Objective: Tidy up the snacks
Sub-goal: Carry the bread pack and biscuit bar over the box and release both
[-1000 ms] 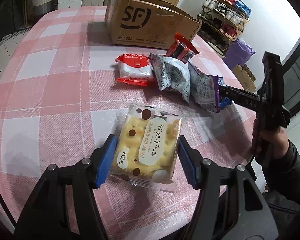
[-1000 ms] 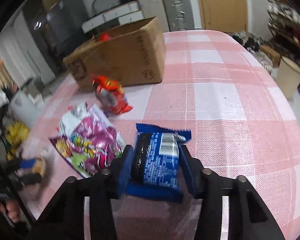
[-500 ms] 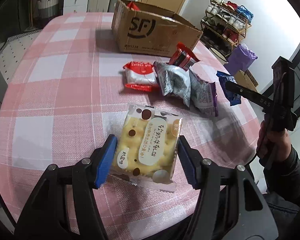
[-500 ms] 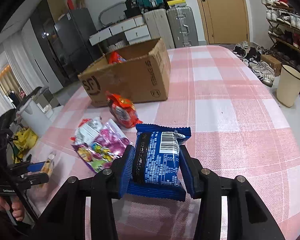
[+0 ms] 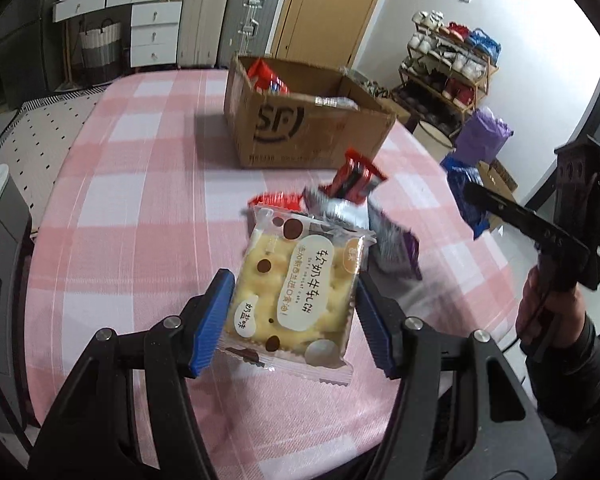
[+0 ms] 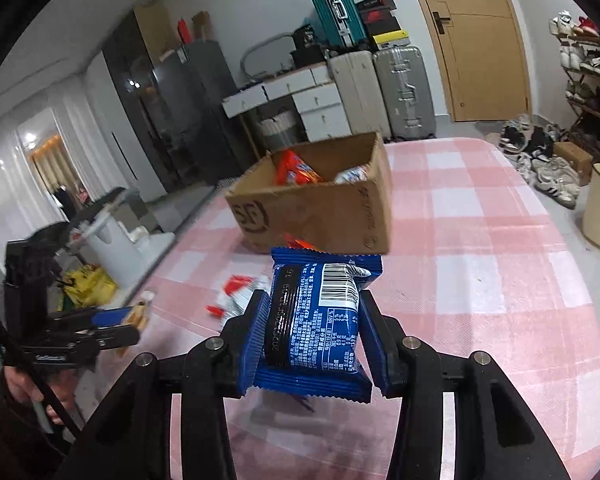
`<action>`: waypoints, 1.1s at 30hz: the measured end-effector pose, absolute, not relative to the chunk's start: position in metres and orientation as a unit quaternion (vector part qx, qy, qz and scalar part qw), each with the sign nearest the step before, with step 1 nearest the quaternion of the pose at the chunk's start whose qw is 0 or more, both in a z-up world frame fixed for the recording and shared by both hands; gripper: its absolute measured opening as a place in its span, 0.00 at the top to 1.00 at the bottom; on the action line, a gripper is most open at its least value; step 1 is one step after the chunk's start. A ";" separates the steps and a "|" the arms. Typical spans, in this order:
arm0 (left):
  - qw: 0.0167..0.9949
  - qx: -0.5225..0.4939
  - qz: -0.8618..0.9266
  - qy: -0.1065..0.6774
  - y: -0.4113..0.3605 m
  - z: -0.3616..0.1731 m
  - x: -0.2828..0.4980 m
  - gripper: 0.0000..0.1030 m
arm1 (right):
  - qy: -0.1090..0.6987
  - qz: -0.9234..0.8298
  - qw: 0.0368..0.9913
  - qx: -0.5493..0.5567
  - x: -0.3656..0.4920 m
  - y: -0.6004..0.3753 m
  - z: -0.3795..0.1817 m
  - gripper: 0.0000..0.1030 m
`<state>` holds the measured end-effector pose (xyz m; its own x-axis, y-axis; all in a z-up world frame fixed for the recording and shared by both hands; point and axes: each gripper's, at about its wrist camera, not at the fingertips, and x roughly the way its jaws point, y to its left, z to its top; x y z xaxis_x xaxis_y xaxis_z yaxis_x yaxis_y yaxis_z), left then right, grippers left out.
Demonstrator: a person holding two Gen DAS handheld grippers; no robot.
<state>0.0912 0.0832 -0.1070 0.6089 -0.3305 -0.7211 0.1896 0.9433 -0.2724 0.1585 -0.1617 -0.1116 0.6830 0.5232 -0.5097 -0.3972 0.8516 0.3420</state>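
Left gripper (image 5: pixel 292 320): its blue-padded fingers (image 5: pixel 214 322) press both side edges of a cracker pack (image 5: pixel 296 284), which is held clear above the table (image 5: pixel 140 200). The pack is clear-wrapped, with yellow crackers, brown dots and a white label. Right gripper (image 6: pixel 314 332): its fingers (image 6: pixel 254 344) clamp a blue packet (image 6: pixel 320 320) at both sides, barcode face up, also held off the table. The same gripper appears at the right edge of the left wrist view, carried by a hand (image 5: pixel 548 304) in a dark sleeve, with the blue packet at its tip. A cardboard box (image 5: pixel 304 128) stands open on the far half of the table; a red pack (image 5: pixel 266 78) and a pale pack (image 6: pixel 352 174) lie inside it. Between the box and the grippers, loose snacks lie together on the pink checked cloth: a red-black pack (image 5: pixel 354 178), a red-white pack (image 5: pixel 276 200), a silver bag (image 5: pixel 336 212) and a purple-edged bag (image 5: pixel 392 240). These are motion-blurred. Suitcases (image 6: pixel 384 92) and a drawer unit (image 6: pixel 300 100) stand beyond the table, near a wooden door (image 6: pixel 476 36). A shoe rack (image 5: pixel 448 64) stands against the right wall.
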 end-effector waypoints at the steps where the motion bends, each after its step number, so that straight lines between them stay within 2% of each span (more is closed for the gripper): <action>1: 0.893 -0.089 -0.147 0.415 0.082 -0.104 0.095 0.43 | 0.304 0.255 0.912 0.107 0.158 -0.162 -0.108 0.56; 8: 0.897 -0.113 -0.152 0.399 0.072 -0.085 0.126 0.43 | 0.272 0.279 0.911 0.134 0.164 -0.162 -0.076 0.56; 33: 0.925 -0.067 -0.147 0.344 0.044 0.020 0.221 0.43 | 0.203 0.314 0.920 0.115 0.219 -0.156 0.012 0.56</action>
<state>0.2214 0.0437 0.0205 0.7195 -0.3184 -0.6172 0.2260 0.9477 -0.2253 0.2192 -0.1563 0.0123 0.7207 0.6240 -0.3021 -0.5308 0.7769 0.3387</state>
